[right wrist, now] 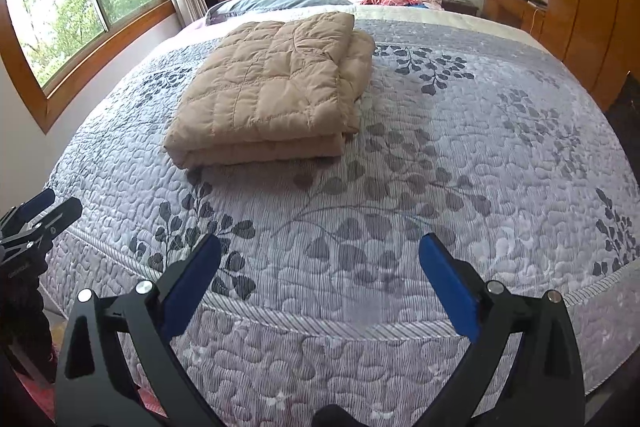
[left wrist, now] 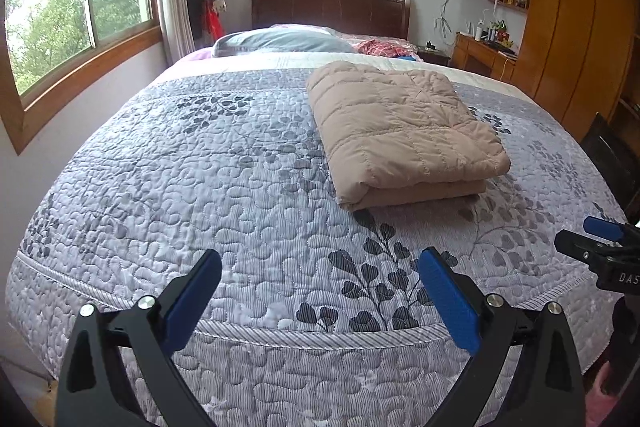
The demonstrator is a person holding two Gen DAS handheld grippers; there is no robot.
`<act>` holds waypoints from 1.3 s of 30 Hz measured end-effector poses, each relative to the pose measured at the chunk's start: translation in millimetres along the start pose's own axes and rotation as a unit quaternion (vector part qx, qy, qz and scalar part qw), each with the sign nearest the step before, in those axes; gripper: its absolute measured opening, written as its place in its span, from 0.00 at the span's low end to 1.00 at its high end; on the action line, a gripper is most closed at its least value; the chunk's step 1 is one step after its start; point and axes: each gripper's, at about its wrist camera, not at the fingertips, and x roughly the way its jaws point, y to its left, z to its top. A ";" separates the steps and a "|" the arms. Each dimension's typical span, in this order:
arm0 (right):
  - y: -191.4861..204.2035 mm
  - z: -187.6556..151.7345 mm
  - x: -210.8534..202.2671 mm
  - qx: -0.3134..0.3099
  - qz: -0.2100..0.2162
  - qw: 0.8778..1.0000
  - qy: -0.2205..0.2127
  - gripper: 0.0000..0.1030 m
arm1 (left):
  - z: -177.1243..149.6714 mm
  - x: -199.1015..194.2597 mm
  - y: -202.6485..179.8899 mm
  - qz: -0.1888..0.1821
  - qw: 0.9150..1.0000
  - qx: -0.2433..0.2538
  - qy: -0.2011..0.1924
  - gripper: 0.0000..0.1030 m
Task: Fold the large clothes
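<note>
Your coat (left wrist: 404, 131) sits folded on the quilt (left wrist: 200, 187), a puffy tan rectangle w/ stitched square quilting, stacked in about three layers. Its long axis runs from the foot of the bed toward the headboard (left wrist: 328, 9), angled a bit off the bed's centreline. The rounded fold edge faces you; the layered edges show along that near side. In the right wrist view the coat (right wrist: 272, 95) lies left of centre, w/ a lower layer sticking out on its right side.

Your left gripper (left wrist: 320, 279) hangs over the foot edge of the bed, jaws spread wide, nothing between the blue pads (left wrist: 448, 303). It's well apart from the coat. Your right gripper (right wrist: 320, 267) is the same: jaws released, empty, over the foot edge, black frame w/ blue pads (right wrist: 450, 291). Each gripper shows at the edge of the other's view, too.

Quilt is grey-lavender, pebbled stitching, dark leaf sprigs printed on it, striped border band near the foot. A blue-grey pillow (left wrist: 280, 41) lies beyond the coat, not touching it. Wood-framed windows (left wrist: 80, 7) on the left wall, orange-brown wardrobe (left wrist: 568, 7) on the right.
</note>
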 end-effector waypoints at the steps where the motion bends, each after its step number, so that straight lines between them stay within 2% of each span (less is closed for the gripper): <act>1: 0.1 -1.0 0.1 0.000 0.000 1.000 0.001 0.96 | -0.2 -0.3 -0.6 0.000 1.000 0.000 0.000 0.96; 39: 2.0 -3.3 4.5 -0.006 0.005 1.000 0.009 0.96 | -4.0 9.8 -2.0 -0.008 1.000 0.011 0.016 0.96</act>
